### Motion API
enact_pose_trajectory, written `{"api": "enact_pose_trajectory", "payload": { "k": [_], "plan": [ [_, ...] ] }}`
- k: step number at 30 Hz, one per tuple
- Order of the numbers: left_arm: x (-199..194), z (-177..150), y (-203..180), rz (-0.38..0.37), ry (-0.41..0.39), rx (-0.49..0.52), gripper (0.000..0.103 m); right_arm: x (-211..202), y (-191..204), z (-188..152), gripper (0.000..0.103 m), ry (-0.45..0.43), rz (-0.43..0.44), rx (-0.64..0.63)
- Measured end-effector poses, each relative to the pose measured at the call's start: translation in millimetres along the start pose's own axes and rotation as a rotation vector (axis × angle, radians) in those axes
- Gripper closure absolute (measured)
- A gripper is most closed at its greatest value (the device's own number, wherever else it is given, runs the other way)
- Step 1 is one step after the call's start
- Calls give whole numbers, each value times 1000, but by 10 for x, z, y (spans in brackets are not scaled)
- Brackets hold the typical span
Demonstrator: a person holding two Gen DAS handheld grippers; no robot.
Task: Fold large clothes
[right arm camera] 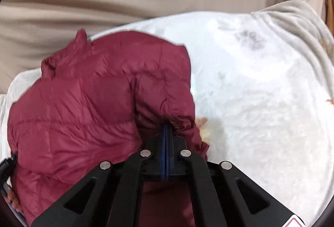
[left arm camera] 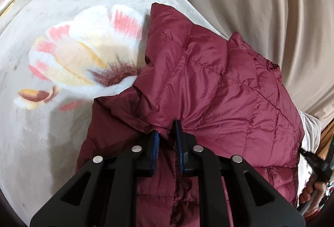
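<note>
A maroon quilted puffer jacket [left arm camera: 219,91] lies partly folded on a pale floral blanket [left arm camera: 52,122]. My left gripper [left arm camera: 167,133] is shut on a gathered edge of the jacket, with a fold of fabric pinched between its blue pads. In the right wrist view the same jacket [right arm camera: 83,101] fills the left half. My right gripper [right arm camera: 166,128] is shut on a bunched sleeve or hem edge of the jacket, its pads pressed together. The jacket's collar [right arm camera: 79,38] points toward the far curtain.
A beige curtain [left arm camera: 250,7] hangs behind the bed. The blanket [right arm camera: 261,101] spreads to the right in the right wrist view. The other handle and the person's fingers [left arm camera: 313,187] show at the lower right edge of the left wrist view.
</note>
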State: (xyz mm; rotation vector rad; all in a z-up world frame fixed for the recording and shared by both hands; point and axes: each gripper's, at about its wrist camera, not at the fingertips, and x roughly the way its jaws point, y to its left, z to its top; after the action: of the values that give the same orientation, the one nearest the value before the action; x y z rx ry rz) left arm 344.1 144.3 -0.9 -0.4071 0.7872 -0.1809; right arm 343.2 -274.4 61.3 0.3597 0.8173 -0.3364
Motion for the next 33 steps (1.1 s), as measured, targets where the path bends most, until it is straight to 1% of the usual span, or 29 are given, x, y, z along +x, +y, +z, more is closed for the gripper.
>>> {"api": "enact_pose_trajectory", "payload": {
  "k": [2,3,4,5,6,7,8,10,12,15,16,17,18,19,21,22,24,25,26,27,29,30,31,33],
  "plan": [
    [-4,-11,-5,-3,-4,-10,88,-206,228,76,98,-36,108,-18],
    [-14,-20,0,-4,-6,-14,88,-328,487,106,98,-43,191,-56],
    [-28,-30,7,-5,-13,-23,88,-424,774,116,98,-44,255,-107],
    [-43,-41,18,-7,-18,-31,88,-475,1029,114,98,-39,301,-156],
    [-61,-55,26,-9,-27,-44,88,-500,1446,101,98,-23,362,-238],
    [-84,-69,58,-13,-37,-65,88,-492,1675,78,98,-13,386,-281],
    [-98,-79,82,-19,-42,-80,88,-458,1933,41,98,1,409,-326],
    [-106,-91,138,-37,-38,-103,88,-252,2514,-21,98,48,449,-402],
    [-116,-100,164,-44,-36,-110,88,-39,2943,-100,98,92,477,-431],
    [-123,-111,169,-41,-31,-109,88,105,3335,-233,98,136,513,-440],
    [-114,-105,161,-42,-30,-111,88,222,3471,-268,98,162,530,-454],
    [-117,-107,169,-43,-28,-114,89,336,3587,-294,101,169,517,-475],
    [-114,-104,172,-44,-27,-116,89,498,3696,-316,103,172,487,-501],
    [-109,-99,166,-44,-25,-117,89,619,3776,-341,103,178,457,-525],
    [-89,-81,151,-42,-24,-116,89,739,3779,-317,103,186,449,-514],
    [-93,-82,157,-43,-24,-118,89,737,3755,-268,103,184,459,-480],
    [-105,-89,178,-46,-23,-129,91,648,3682,-193,103,169,501,-424],
    [-107,-86,202,-54,-23,-139,92,577,3588,-173,103,142,524,-417],
    [-116,-92,217,-59,-24,-144,92,571,3512,-173,103,129,504,-424],
    [-118,-95,221,-61,-23,-145,92,602,3382,-179,103,140,454,-441],
    [-137,-97,239,-61,-23,-143,92,505,3077,-145,103,122,441,-420],
    [-141,-99,244,-62,-23,-143,92,412,2924,-121,103,106,447,-401],
    [-145,-99,246,-61,-22,-143,92,226,2671,-106,103,76,459,-376],
    [-148,-106,233,-56,-22,-139,92,-33,2288,-159,102,36,422,-388]
  ]
}}
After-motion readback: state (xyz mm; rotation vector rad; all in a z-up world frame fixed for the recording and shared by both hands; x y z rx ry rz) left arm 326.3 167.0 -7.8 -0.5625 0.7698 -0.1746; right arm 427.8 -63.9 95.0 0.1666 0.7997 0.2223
